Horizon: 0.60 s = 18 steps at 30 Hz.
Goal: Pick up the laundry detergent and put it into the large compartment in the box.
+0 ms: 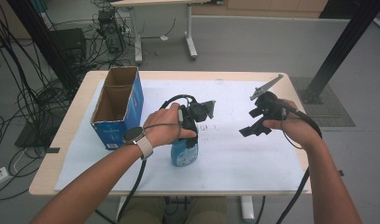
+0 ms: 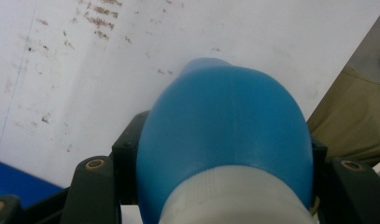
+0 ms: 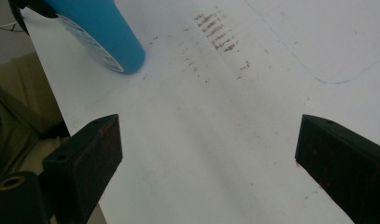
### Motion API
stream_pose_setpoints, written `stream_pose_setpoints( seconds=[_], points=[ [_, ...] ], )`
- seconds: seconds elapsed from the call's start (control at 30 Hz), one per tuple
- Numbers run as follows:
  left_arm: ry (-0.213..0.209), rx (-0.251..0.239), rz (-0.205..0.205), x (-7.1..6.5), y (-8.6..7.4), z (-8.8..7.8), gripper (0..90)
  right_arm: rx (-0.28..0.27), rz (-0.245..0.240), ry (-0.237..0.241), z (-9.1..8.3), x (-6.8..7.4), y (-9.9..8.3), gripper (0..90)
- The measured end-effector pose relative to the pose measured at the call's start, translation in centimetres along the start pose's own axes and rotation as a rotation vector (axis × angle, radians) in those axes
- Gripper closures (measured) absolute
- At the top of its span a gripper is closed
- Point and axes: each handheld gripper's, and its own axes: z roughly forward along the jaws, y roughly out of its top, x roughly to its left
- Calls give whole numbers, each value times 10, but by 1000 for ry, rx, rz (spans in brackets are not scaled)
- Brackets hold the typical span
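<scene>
Clamped around the shoulder of a blue bottle (image 1: 182, 151), the left gripper (image 1: 190, 133) is reaching down from above, its jaws pressing on either side of the blue body just below the white collar, as the left gripper view (image 2: 225, 140) is showing plainly. That bottle is standing on the white sheet (image 1: 253, 154) covering the tabletop (image 1: 71, 116), a little left of the middle and nearer the person's edge than the far one; its long axis is running upright, base on the sheet and neck pointing up into the gripper. Whether the base is resting fully or tipping slightly, I cannot tell. Over to the right, the right gripper (image 1: 257, 123) is hovering above the sheet well apart from the bottle, its jaws spread wide with nothing between them, the right gripper view looking down on smudged paper. Near the left edge, an open blue cardboard box (image 1: 117, 107) is sitting.
</scene>
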Motion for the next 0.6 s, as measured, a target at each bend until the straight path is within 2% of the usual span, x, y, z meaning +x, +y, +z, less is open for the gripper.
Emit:
stream_pose_setpoints(
  seconds=[0.6],
  points=[
    [3,-2,-5,-1,0,0,386,-1,-2,0,1,2,1,72]
  ],
)
